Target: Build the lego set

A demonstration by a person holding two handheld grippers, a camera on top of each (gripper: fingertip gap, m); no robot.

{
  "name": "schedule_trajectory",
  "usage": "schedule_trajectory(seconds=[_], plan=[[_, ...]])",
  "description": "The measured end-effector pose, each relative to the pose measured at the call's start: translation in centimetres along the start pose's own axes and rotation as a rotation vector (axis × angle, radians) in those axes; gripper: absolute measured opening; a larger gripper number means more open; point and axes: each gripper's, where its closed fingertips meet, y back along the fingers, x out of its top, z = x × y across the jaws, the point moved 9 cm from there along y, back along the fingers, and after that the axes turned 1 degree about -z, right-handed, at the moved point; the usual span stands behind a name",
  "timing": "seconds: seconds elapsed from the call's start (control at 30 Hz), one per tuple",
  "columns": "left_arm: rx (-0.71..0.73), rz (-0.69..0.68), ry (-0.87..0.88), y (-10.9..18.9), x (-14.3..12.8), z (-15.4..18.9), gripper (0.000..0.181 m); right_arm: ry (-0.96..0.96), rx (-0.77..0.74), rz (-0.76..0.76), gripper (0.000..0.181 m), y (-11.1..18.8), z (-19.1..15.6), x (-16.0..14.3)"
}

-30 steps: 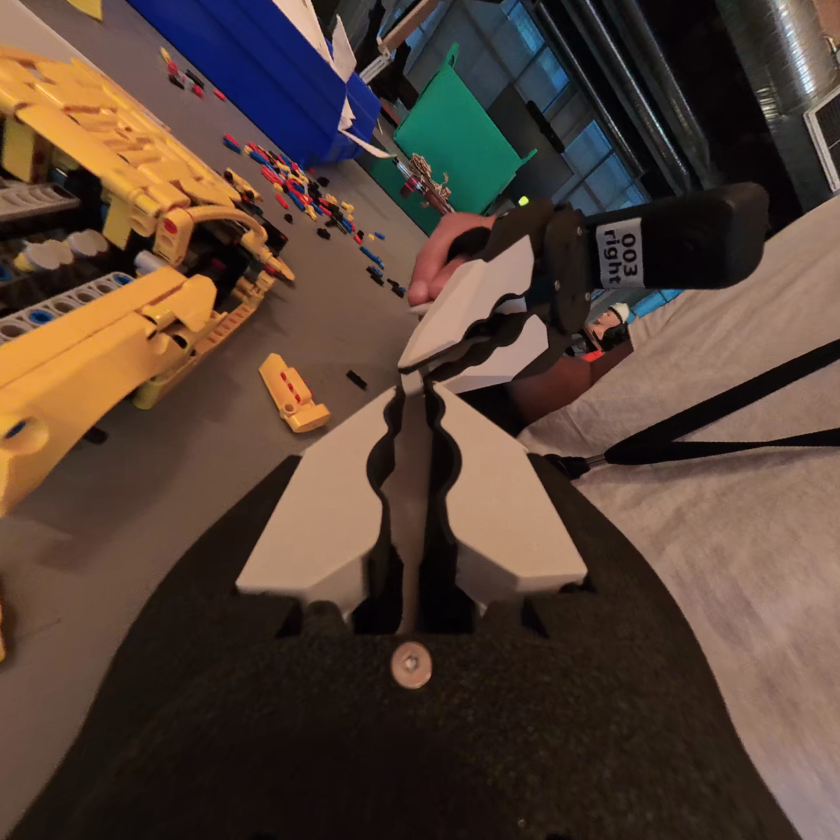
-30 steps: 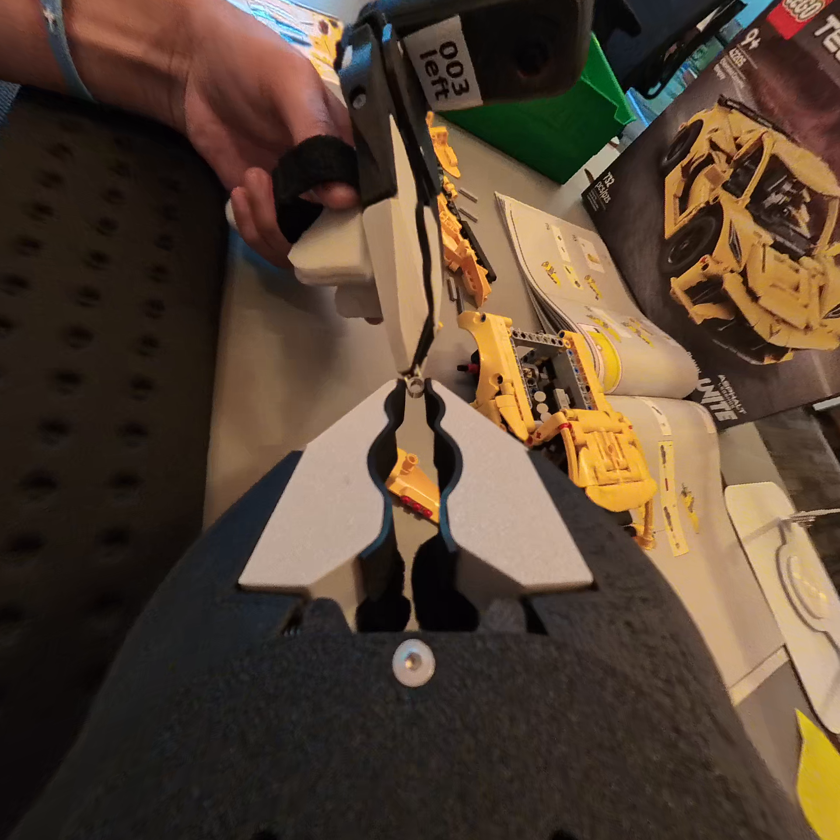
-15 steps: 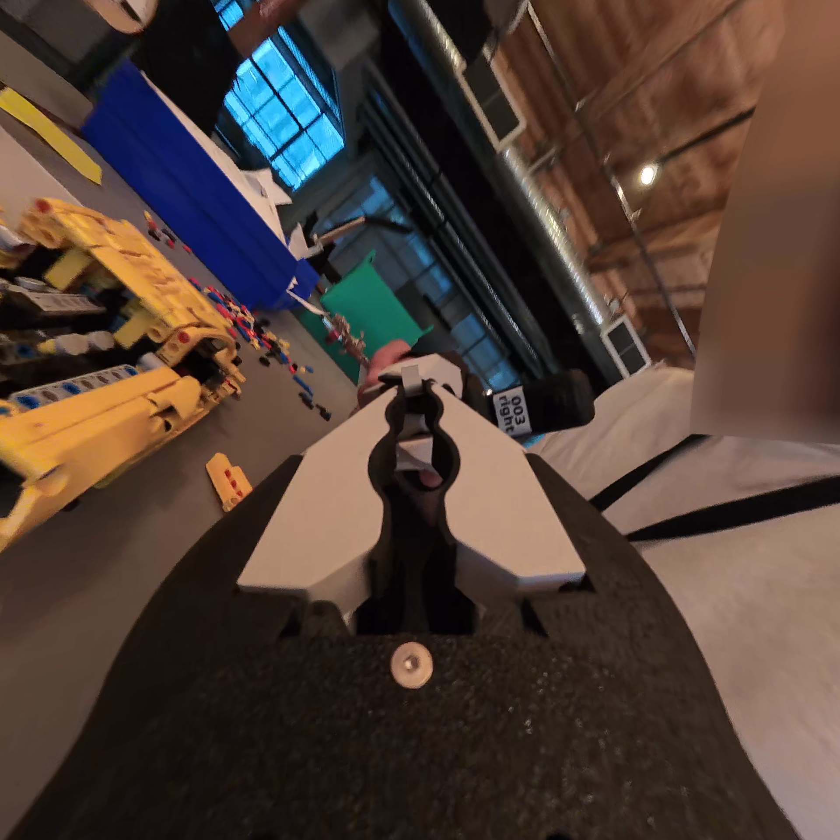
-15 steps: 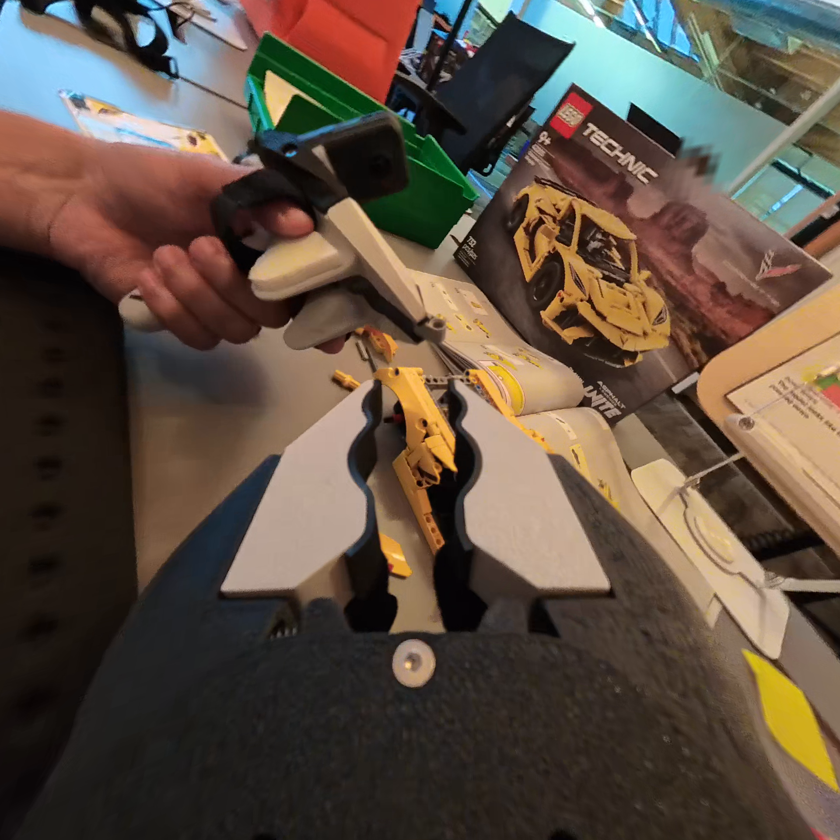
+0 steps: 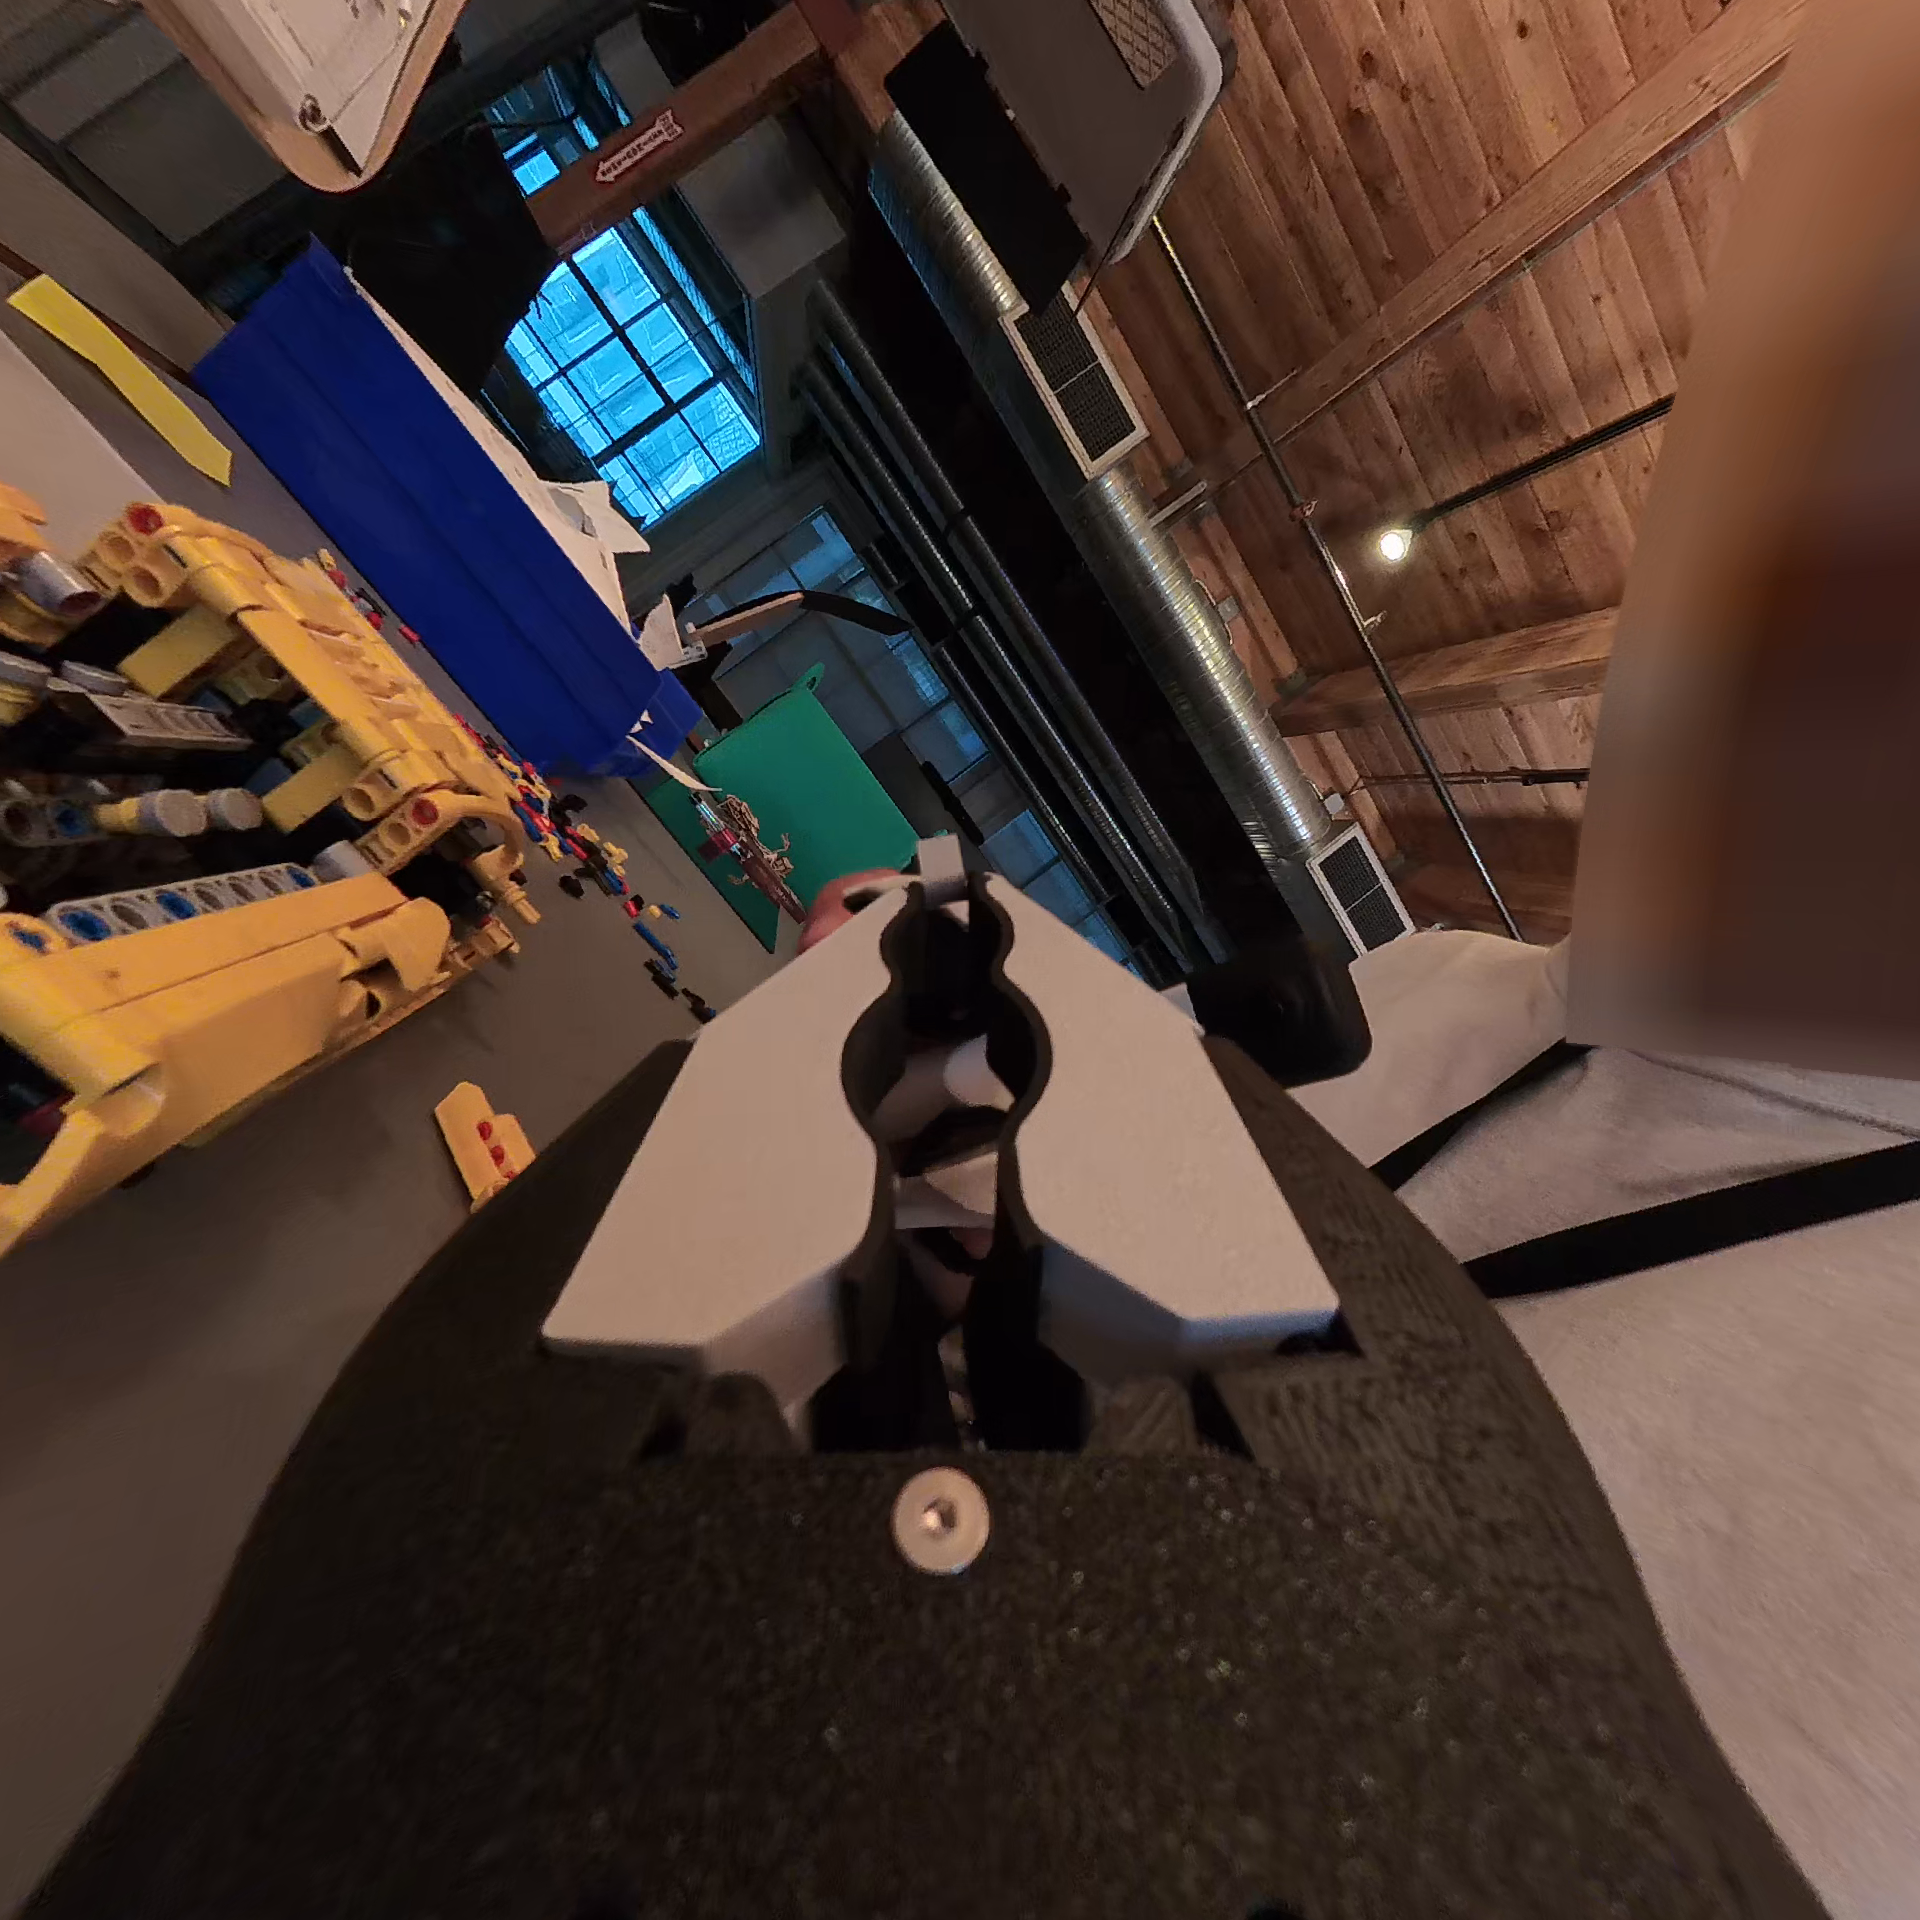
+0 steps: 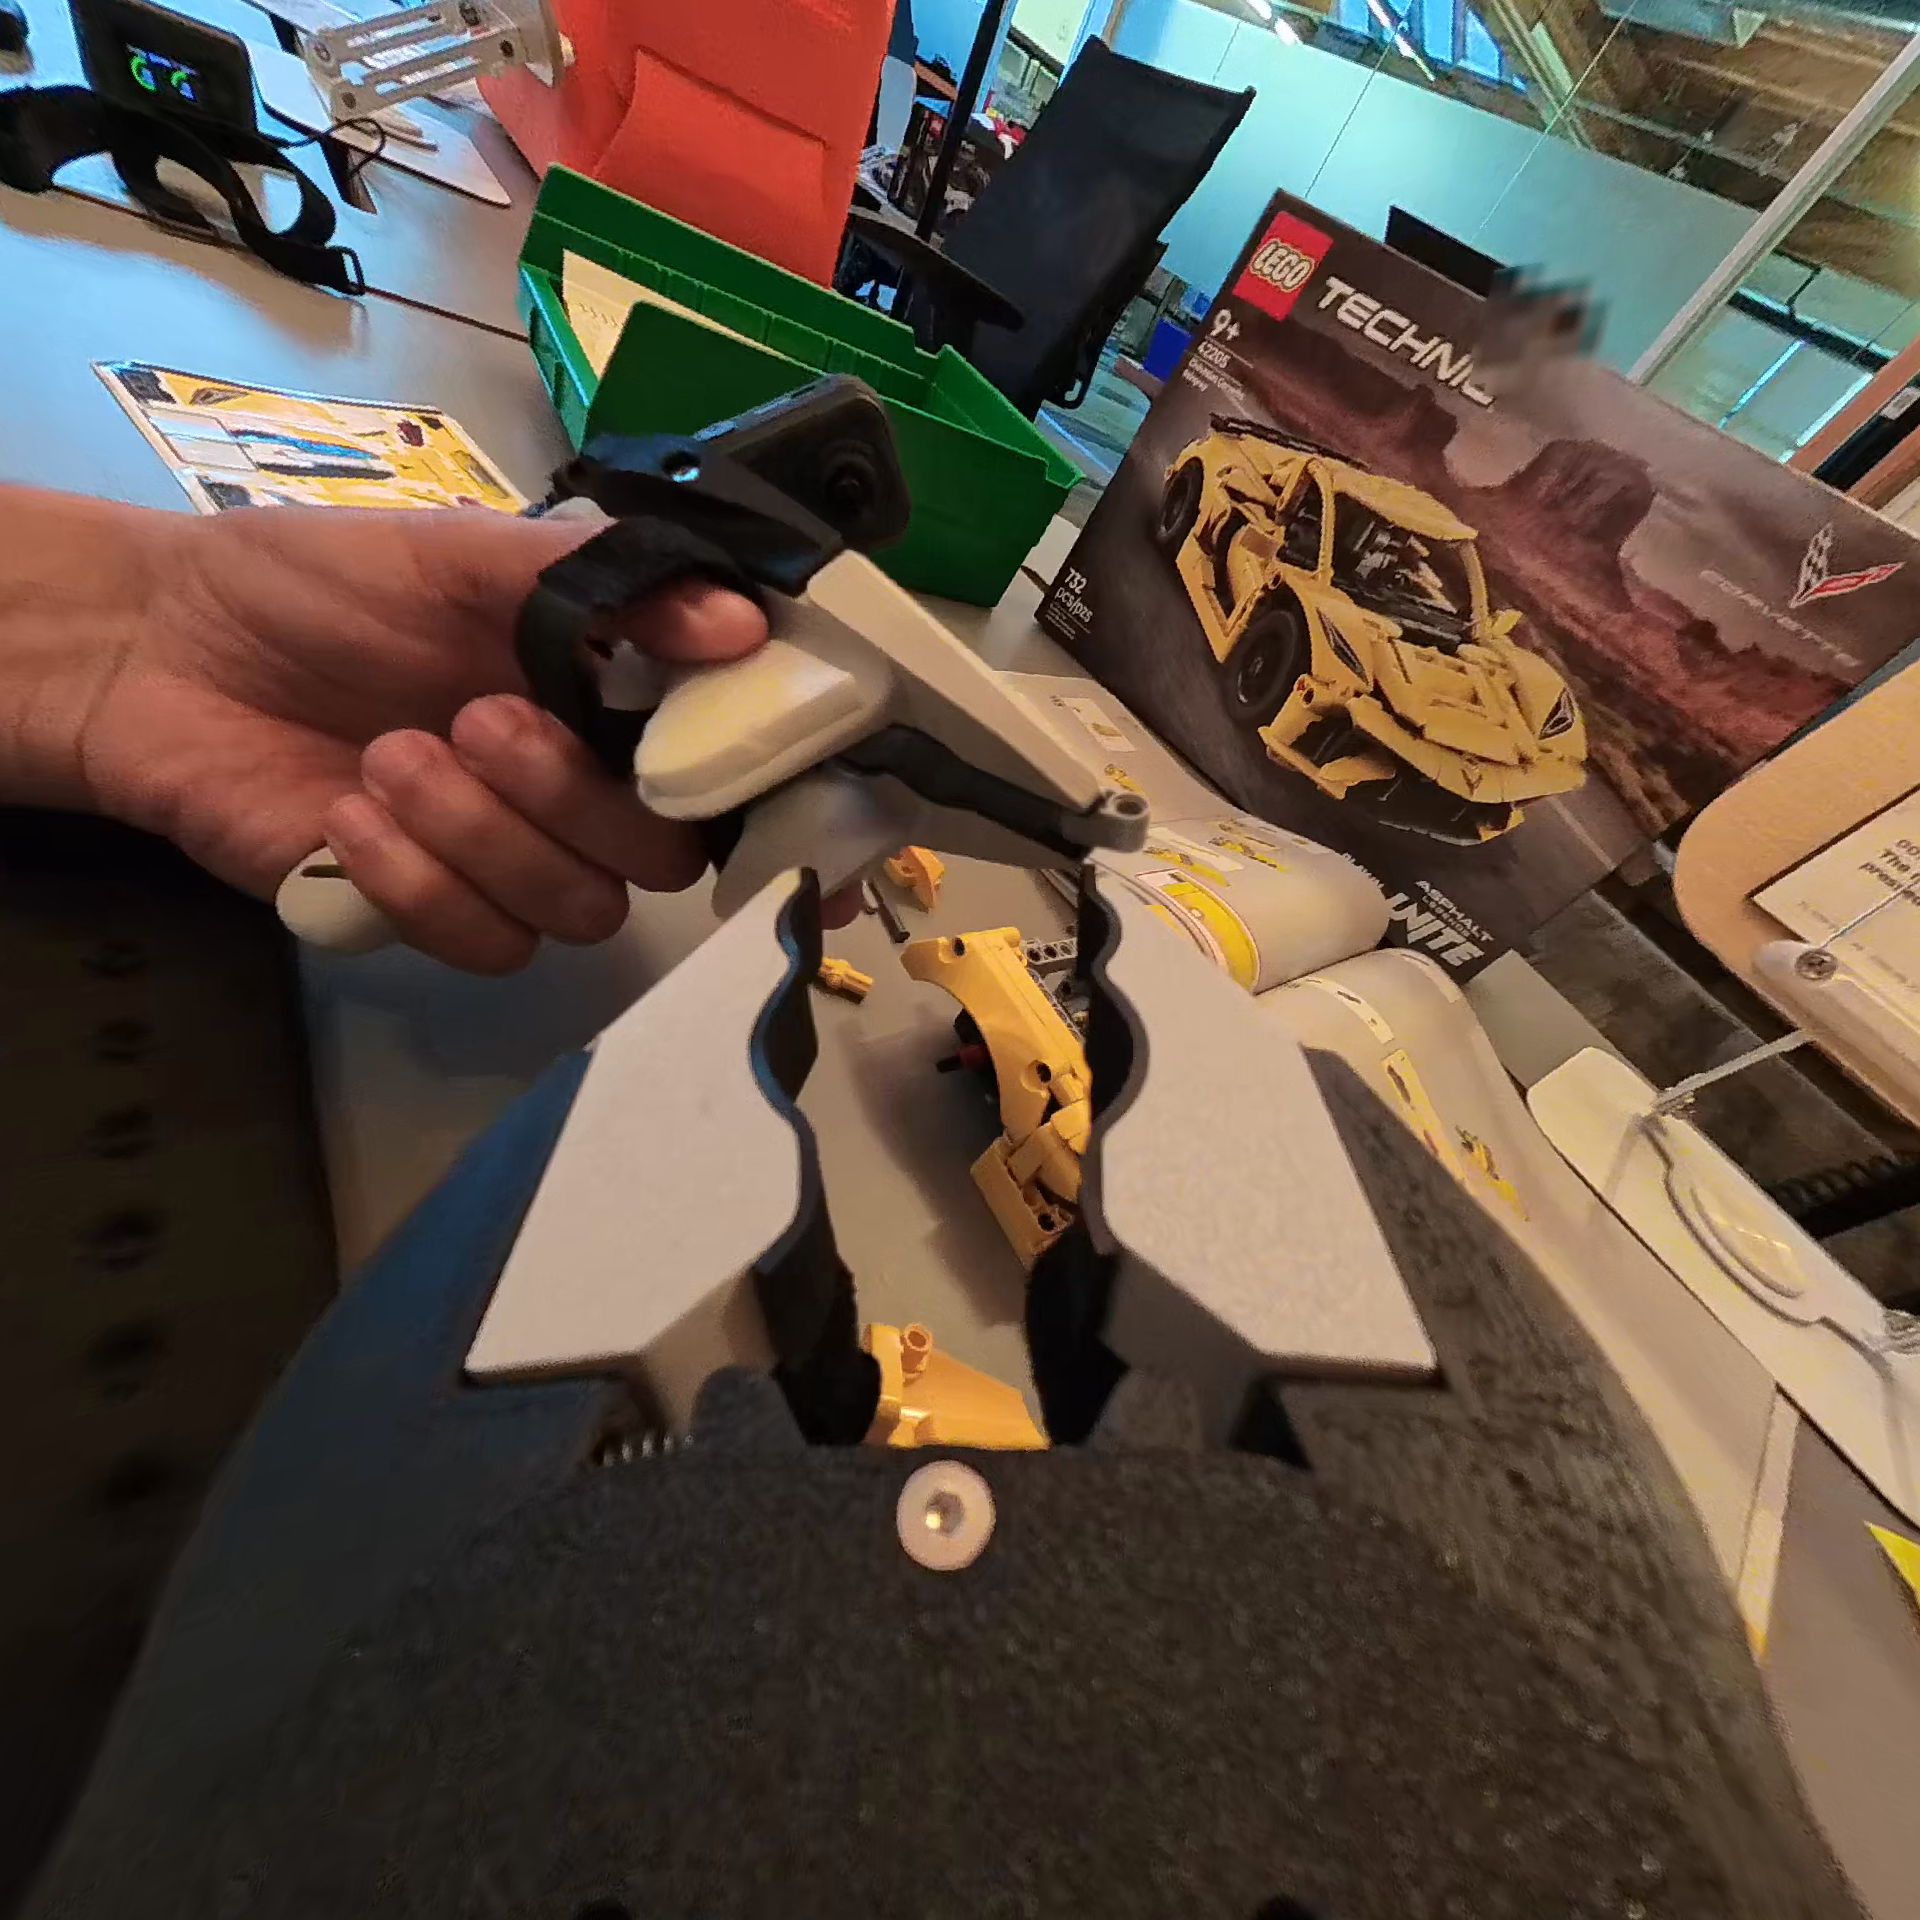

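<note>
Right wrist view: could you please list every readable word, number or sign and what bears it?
I cannot copy wording; bearers only.
Set box: logo, large print, small figures.
Open booklet: too small.
Leaflet: too small.
Card on wooden stand: cut off.
Small screen: green marks, blurred.
Left claw, grey piece: none.

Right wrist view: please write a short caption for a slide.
Open right tongs above the yellow car model, while the left tongs pinch a small grey piece before the set's box.
</note>
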Motion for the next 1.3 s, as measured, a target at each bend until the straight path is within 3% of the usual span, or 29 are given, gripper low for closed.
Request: schedule_trajectory(seconds=[0.67,1.03,1.1,1.2,1.3], plan=[[-0.004,0.008,0.016,0.0,0.0,-0.1,0.007,0.051,-0.070,0.058,0.047,0.8,0.1,0.6],[-0.050,-0.086,0.052,-0.6,-0.9,-0.1,0.006,0.064,0.026,0.073,0.048,0.8,-0.1,0.6],[-0.077,-0.110,0.078,-0.7,-1.2,0.0,0.007,0.061,0.070,0.092,0.041,1.2,0.3,0.5],[-0.184,-0.163,0.161,-1.2,-1.8,0.3,0.006,0.046,0.100,0.160,0.013,2.5,1.4,0.7],[-0.193,-0.165,0.184,-1.4,-2.0,0.2,0.007,0.079,0.099,0.156,0.011,2.8,1.5,0.6]])
